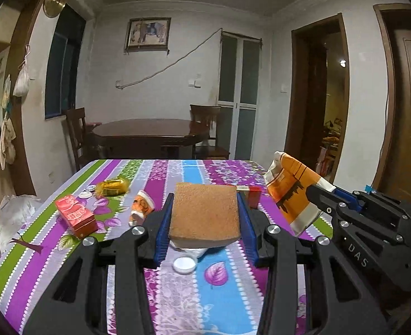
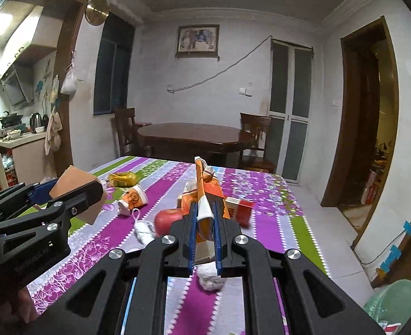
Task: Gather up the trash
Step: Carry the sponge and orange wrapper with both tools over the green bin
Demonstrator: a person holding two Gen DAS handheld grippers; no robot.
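While pinched flat, orange wrapper (image 2: 205,195) lengthwise along right gripper (image 2: 205,223); left gripper (image 1: 204,217) clamping sponge (image 1: 205,212).

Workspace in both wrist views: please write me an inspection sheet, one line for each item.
Surface: table under a striped floral cloth.
Job's things: brown sponge and flattened orange paper bag, both held; crumpled orange cup, red box, yellow wrapper, white wad lying on the cloth.
Clutter: small white lid, red and white packet.
Grippers: left gripper shut on the sponge; right gripper shut on the bag.
Cables: a cord strung across the far wall.
Surroundings: wooden dining table with chairs, a kitchen counter at left.
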